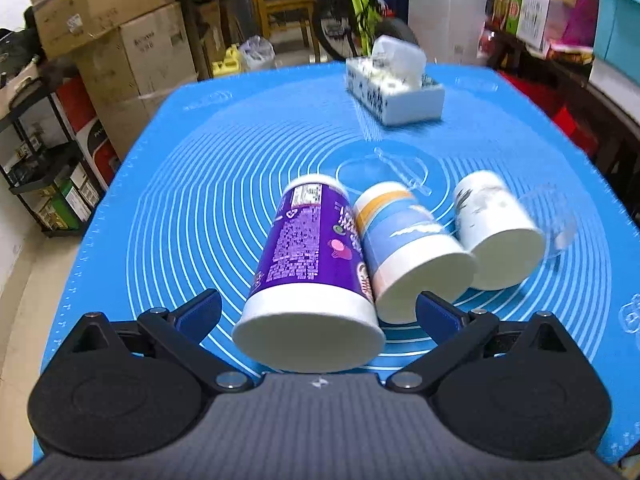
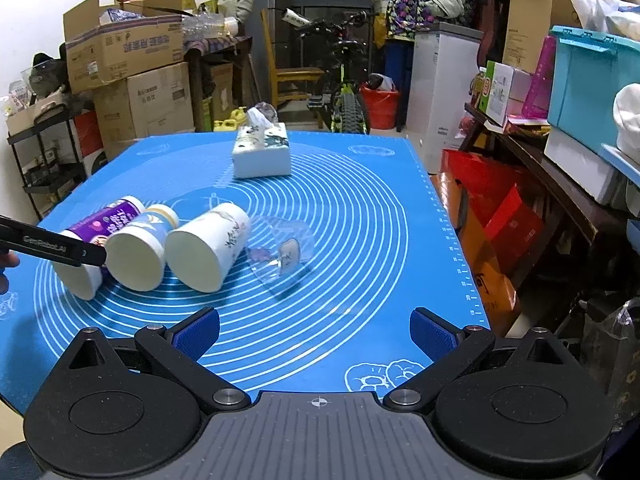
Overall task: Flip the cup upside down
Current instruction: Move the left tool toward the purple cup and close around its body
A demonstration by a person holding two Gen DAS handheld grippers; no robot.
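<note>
Three paper cups and a clear plastic cup lie on their sides on the blue mat (image 1: pixel 224 168). The purple cup (image 1: pixel 308 268) lies between my left gripper's (image 1: pixel 318 312) open fingers, mouth toward the camera, not gripped. Beside it lie the blue-and-white cup (image 1: pixel 408 248), the white ink-print cup (image 1: pixel 496 228) and the clear cup (image 1: pixel 556 216). In the right wrist view the purple cup (image 2: pixel 108 220), blue-and-white cup (image 2: pixel 140 244), white cup (image 2: pixel 212 244) and clear cup (image 2: pixel 284 248) lie ahead to the left. My right gripper (image 2: pixel 316 332) is open and empty above the mat (image 2: pixel 360 220). The left gripper's finger (image 2: pixel 56 246) shows at the purple cup.
A white tissue box (image 1: pixel 396 88) stands at the far end of the mat, also in the right wrist view (image 2: pixel 262 152). Cardboard boxes (image 2: pixel 132 80), a bicycle (image 2: pixel 344 92) and shelves with bins (image 2: pixel 580 120) surround the table.
</note>
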